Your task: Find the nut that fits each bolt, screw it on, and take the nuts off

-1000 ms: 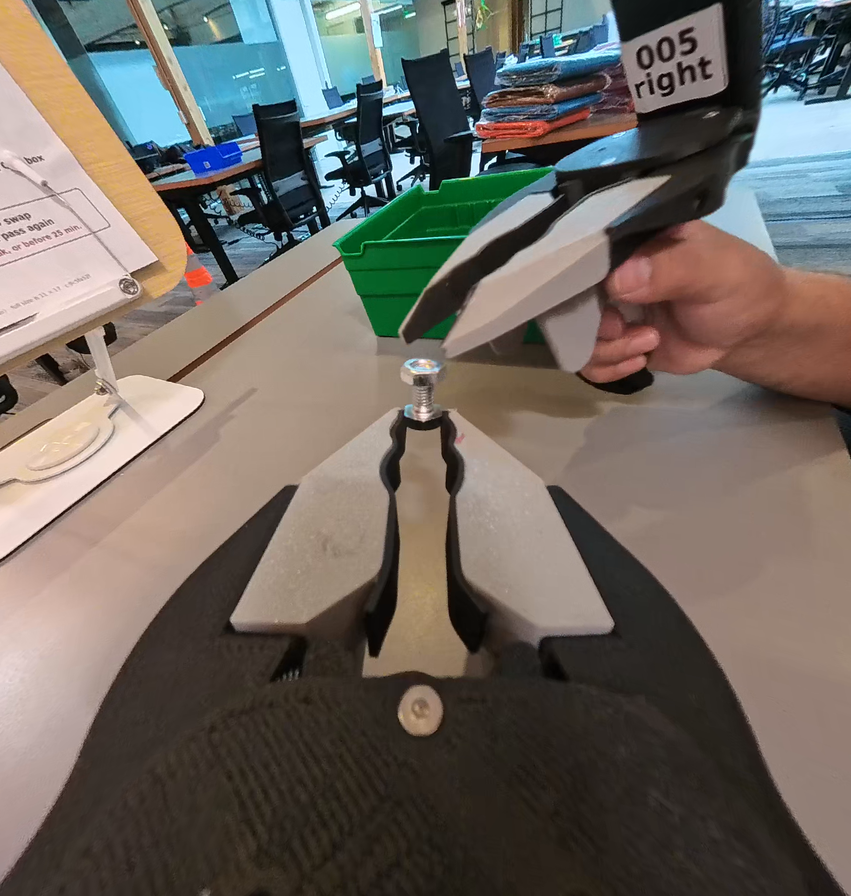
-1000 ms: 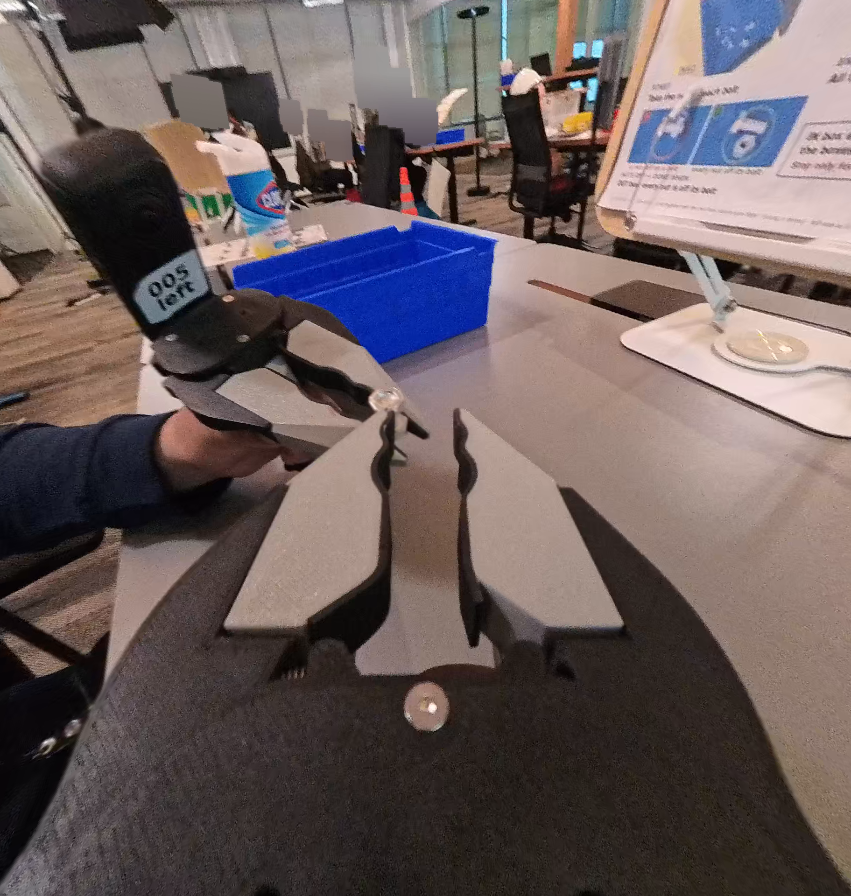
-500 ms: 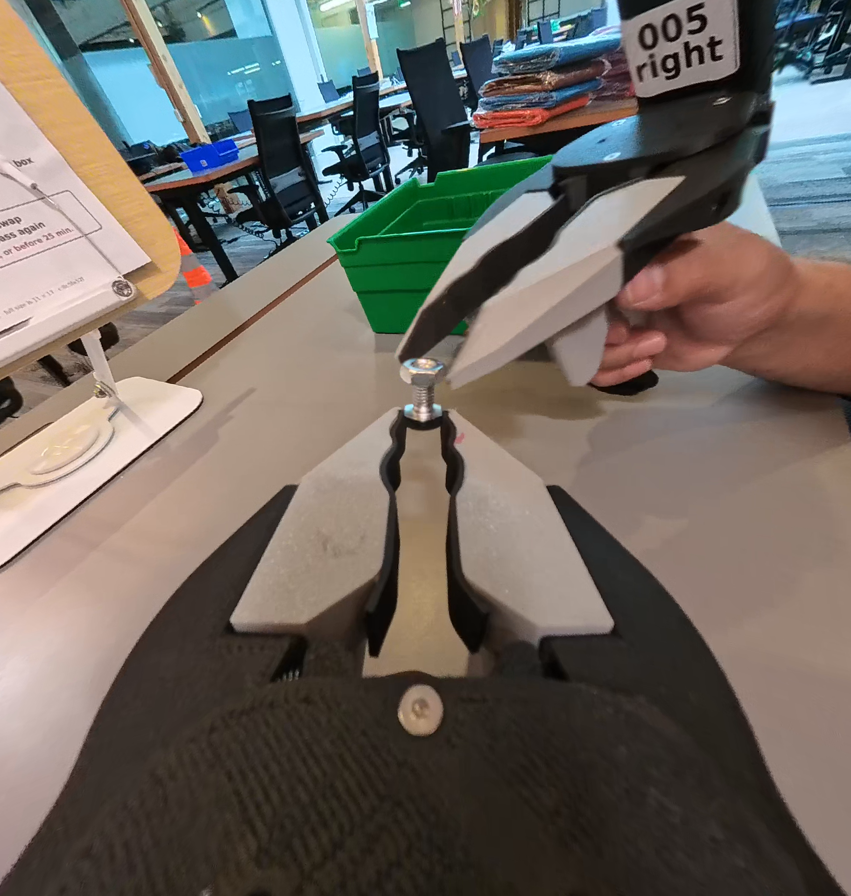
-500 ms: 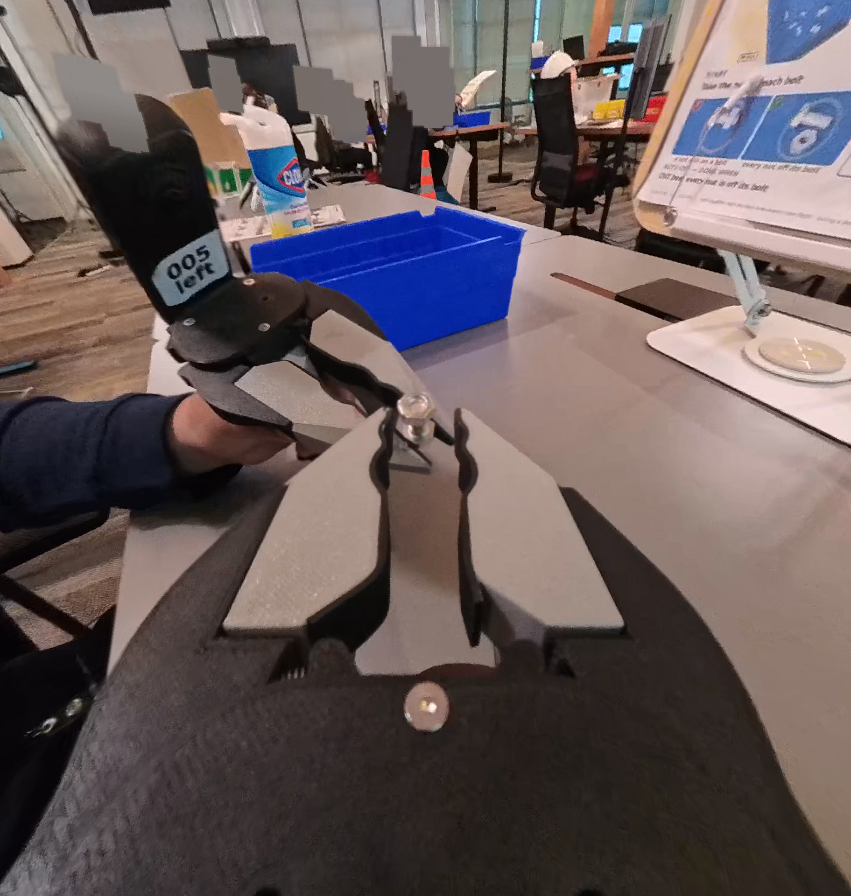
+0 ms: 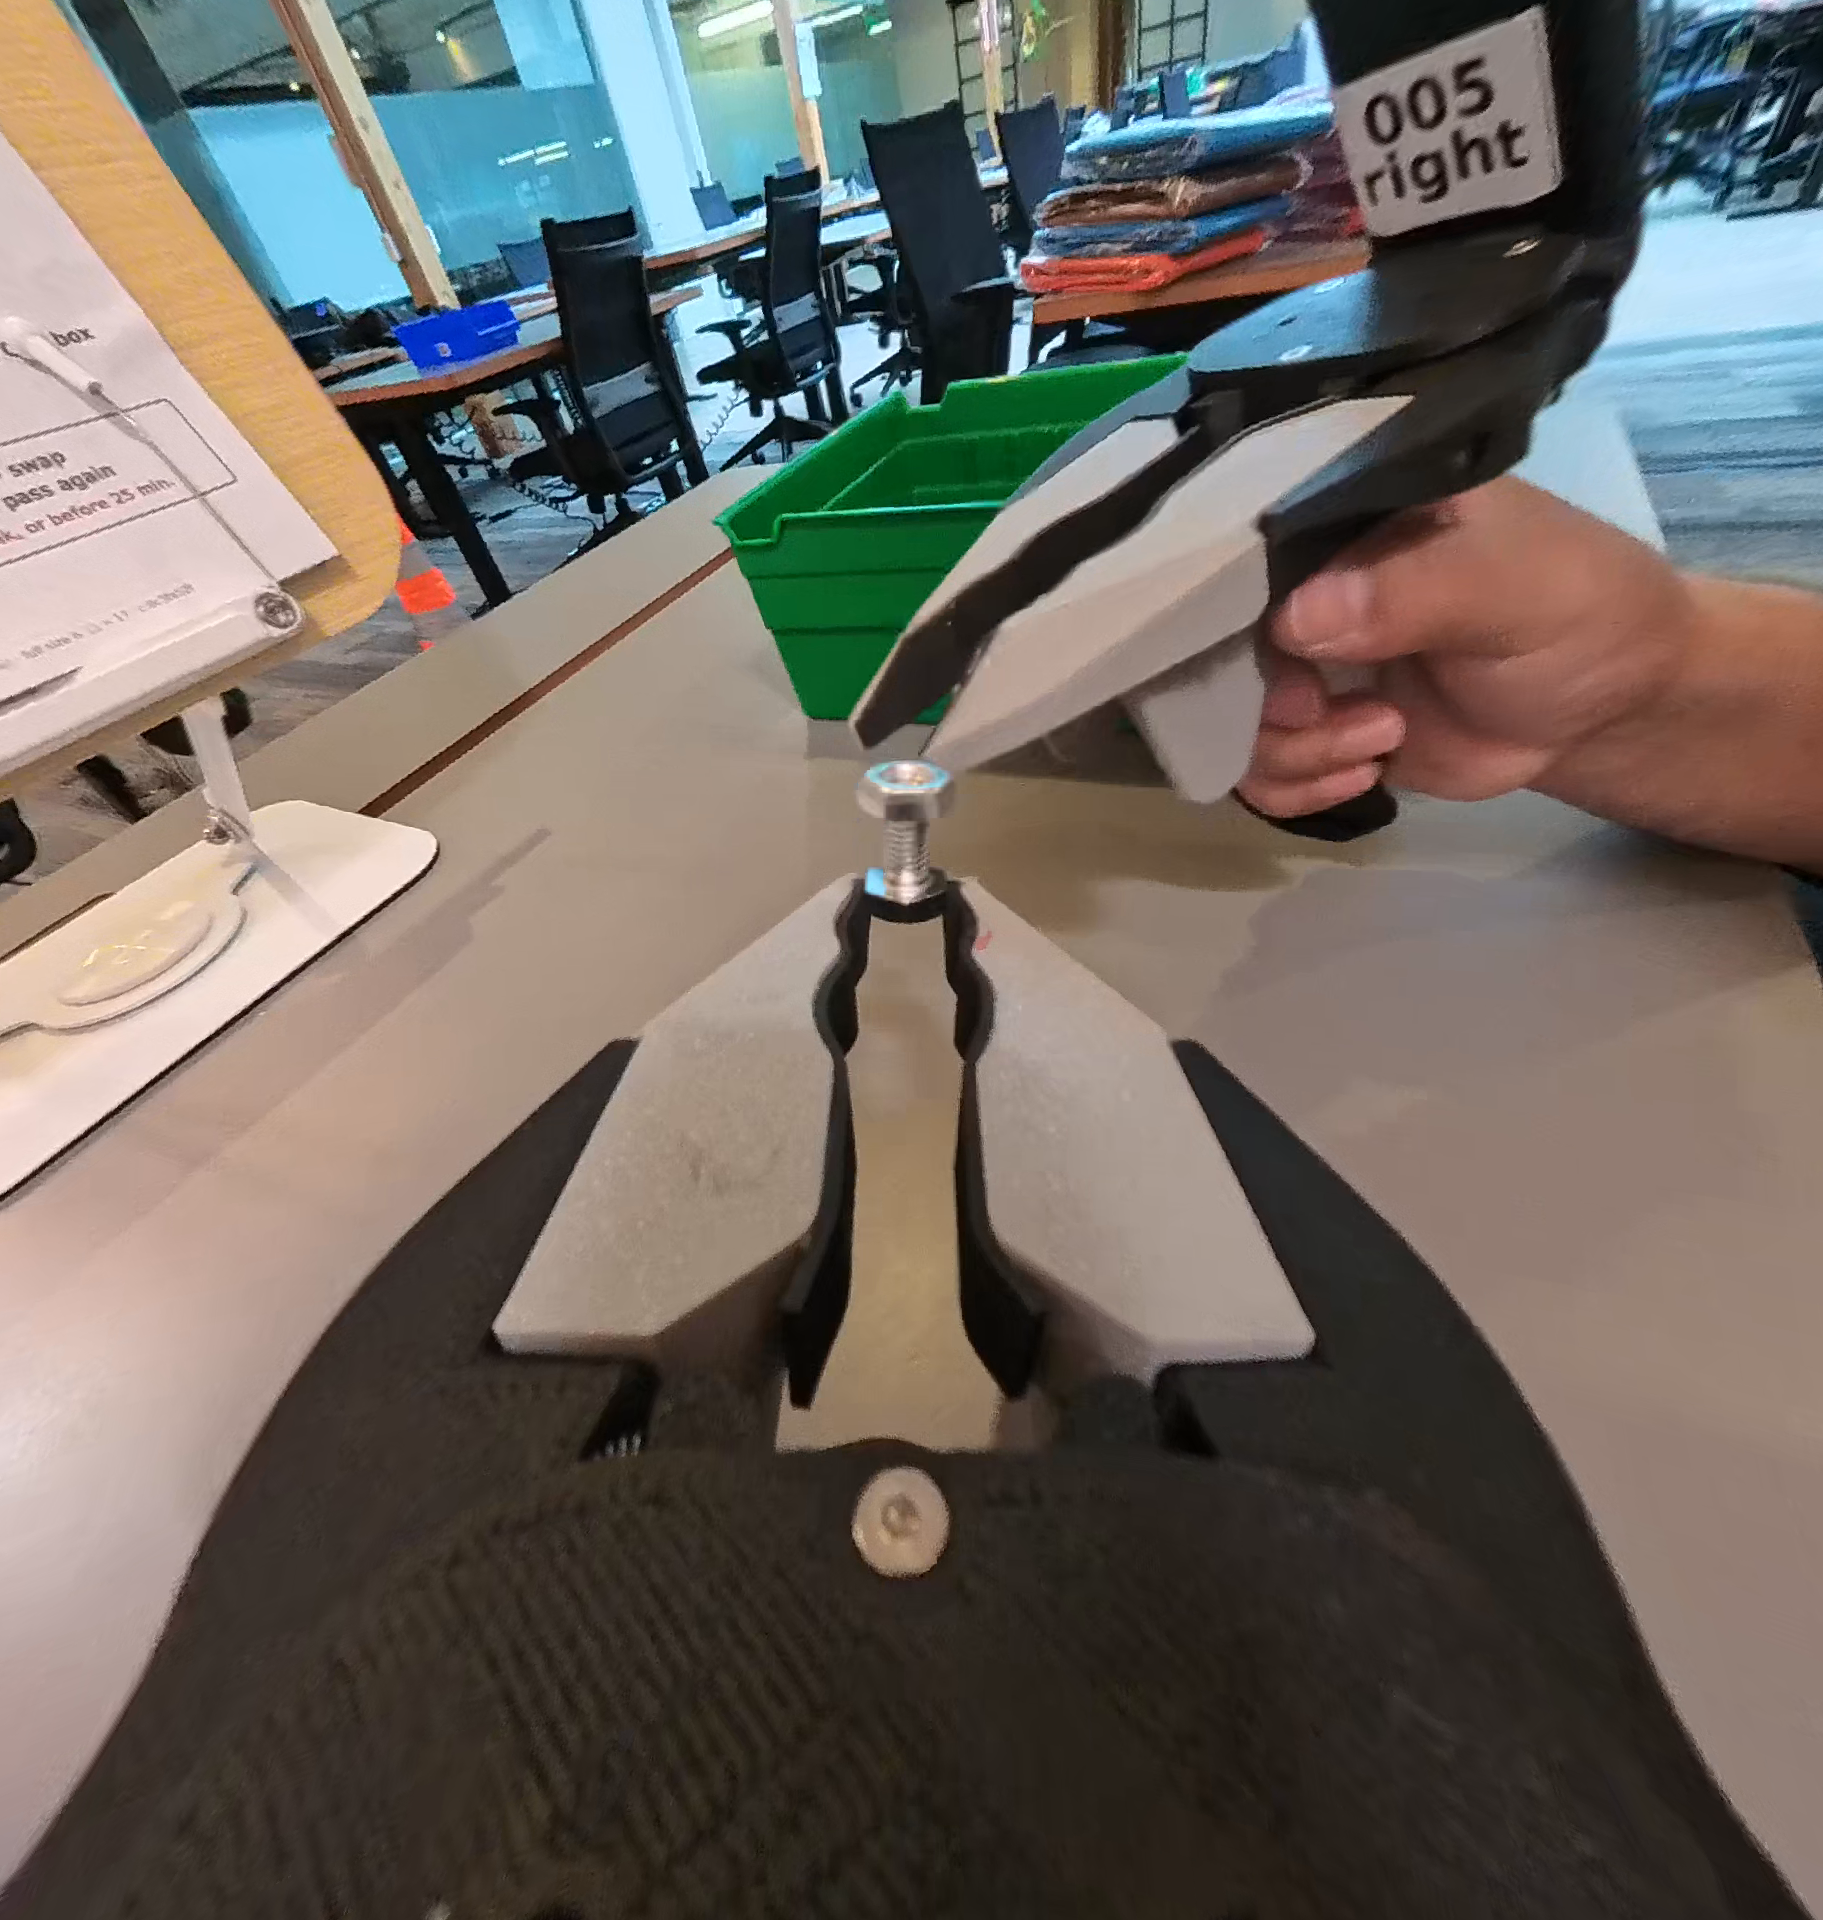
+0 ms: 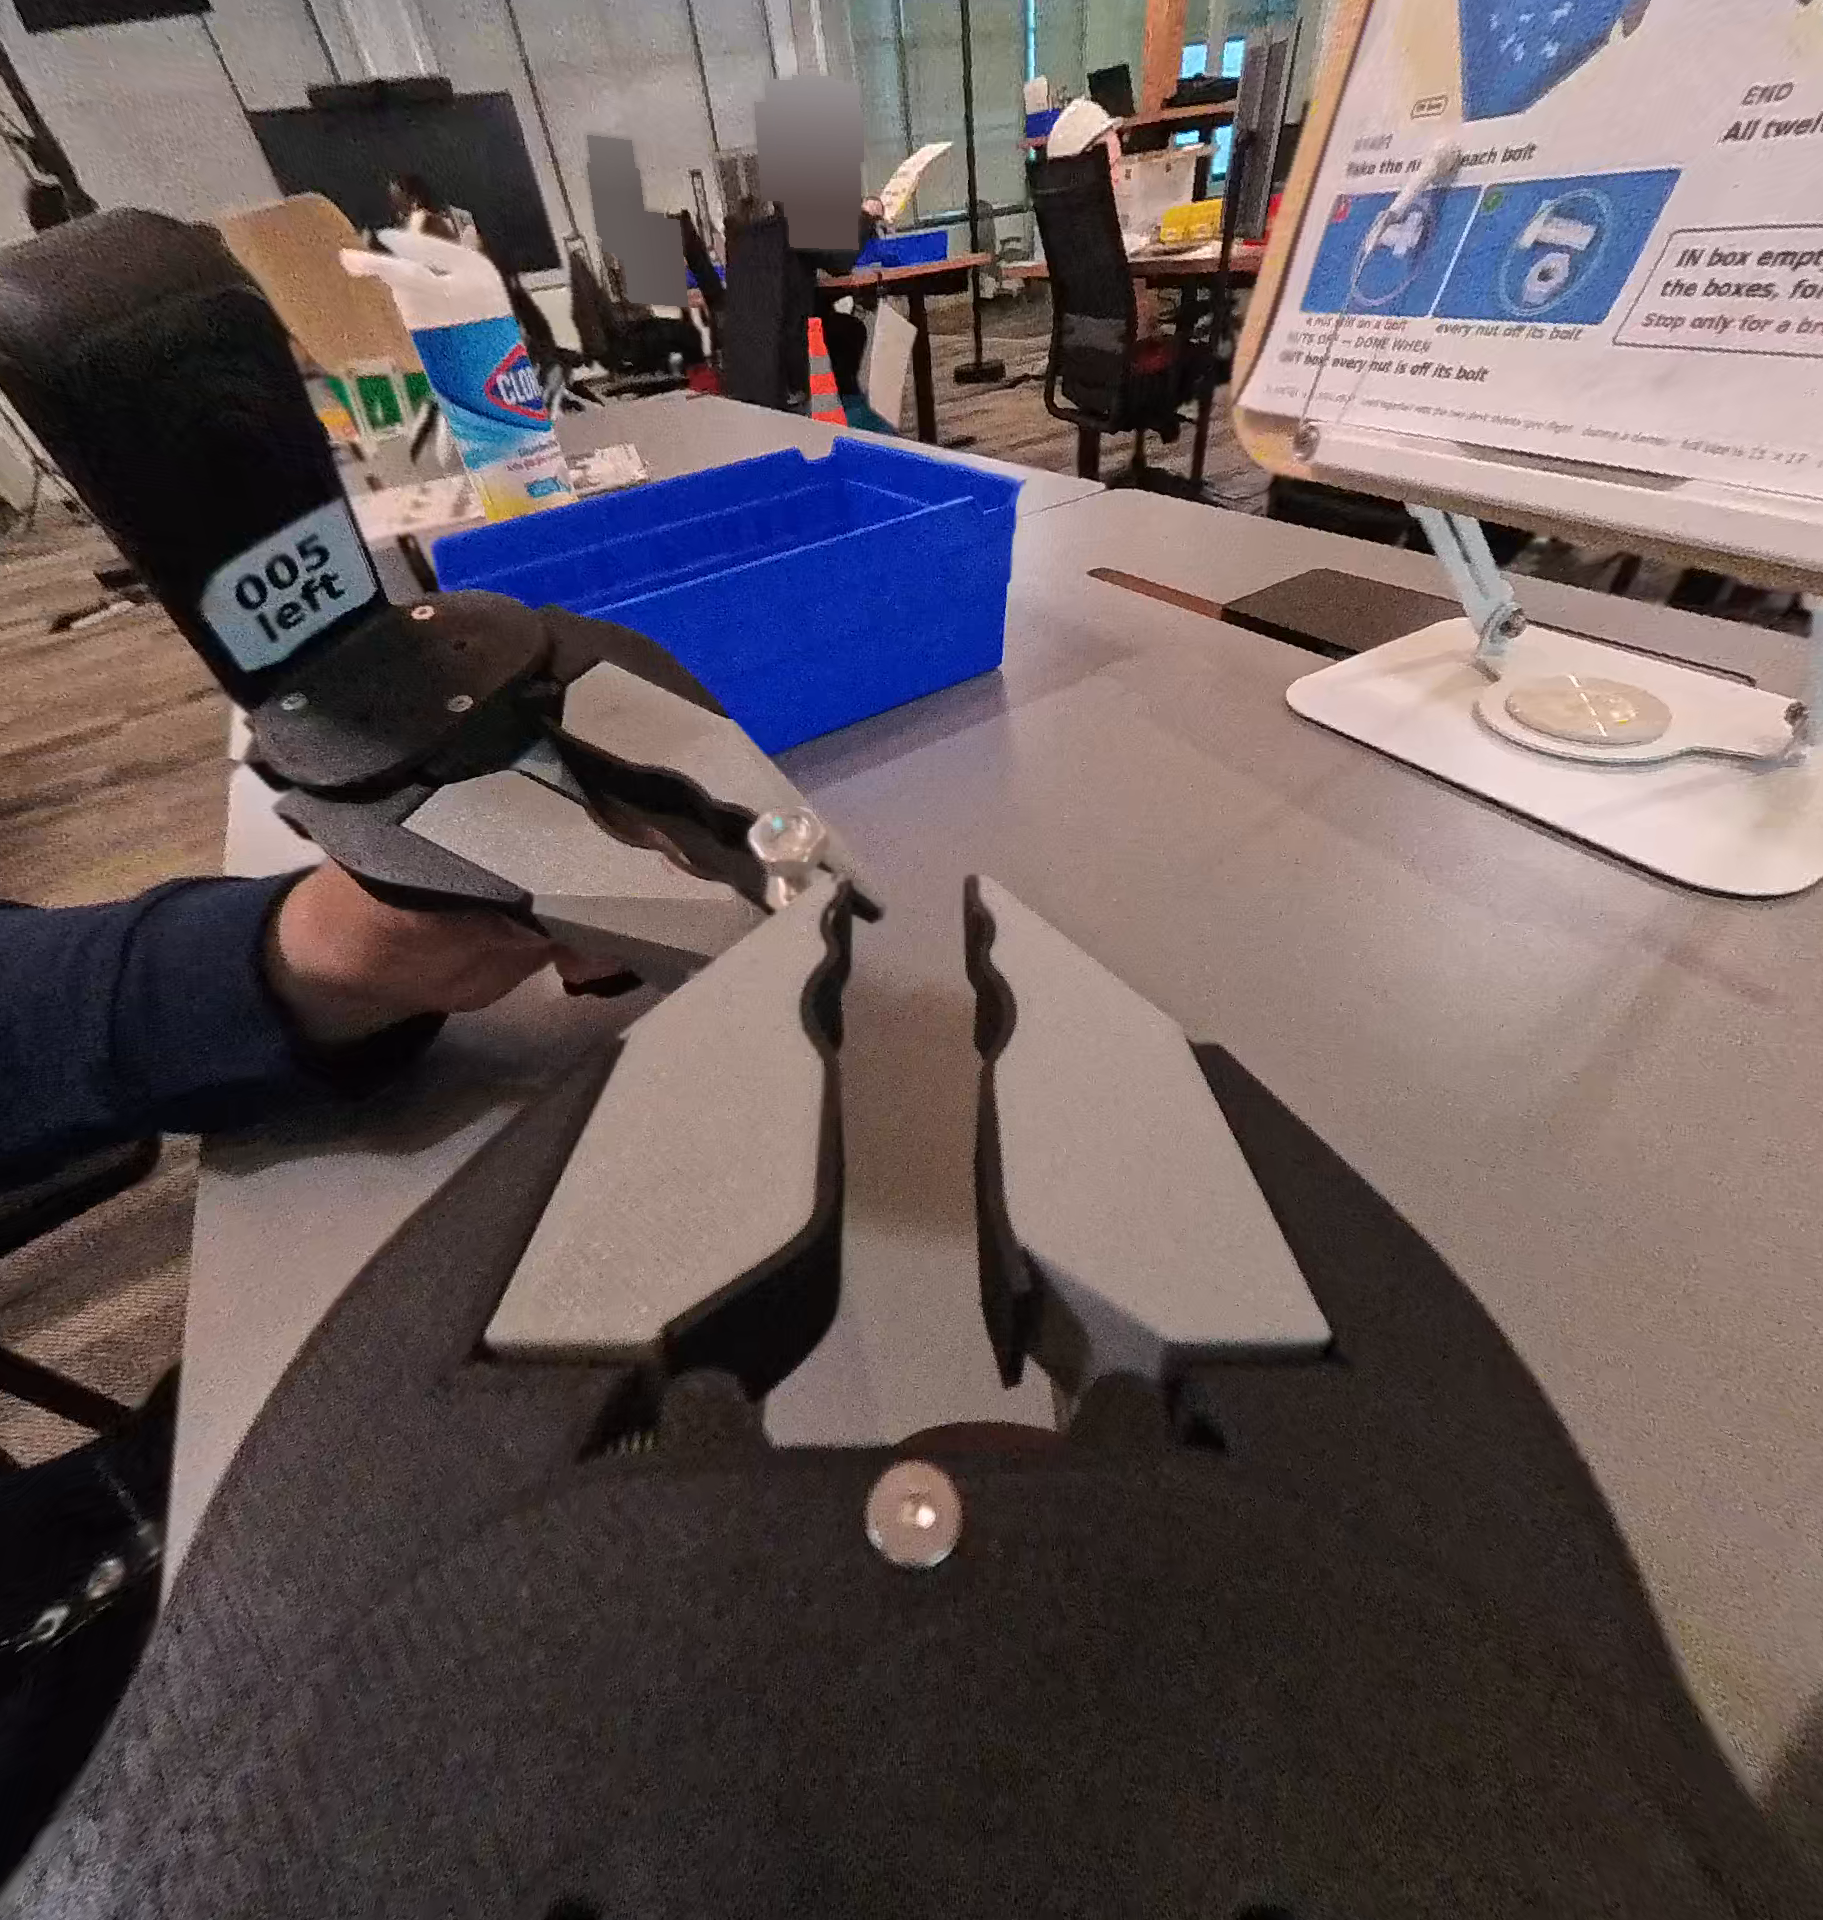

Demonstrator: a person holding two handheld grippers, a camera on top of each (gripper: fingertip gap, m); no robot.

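A silver bolt [image 5: 902, 847] stands upright with a hex nut [image 5: 904, 795] on the top end of its thread. My left gripper [image 5: 904, 902] is shut on the bolt's lower end above the grey table [image 5: 1406, 1039]. My right gripper [image 5: 902, 740] hovers just above and right of the nut, jaws apart and empty, held by a hand [image 5: 1489, 686]. In the right wrist view the right gripper [image 6: 902, 894] is open, and the nut [image 6: 782, 836] sits just left of its left fingertip, outside the gap. The left gripper [image 6: 834, 894] reaches in from the left.
A green bin [image 5: 886, 540] stands behind the grippers in the left wrist view. A blue bin [image 6: 761, 613] stands at the far left of the table. An instruction board on a white stand [image 6: 1613, 748] is at the table's far side. A wipes canister [image 6: 491, 416] stands behind the blue bin.
Half a second ago the right gripper's fingers were around the nut. They have since drawn off up and to the right, and the nut is outside them. The left gripper keeps the bolt still.
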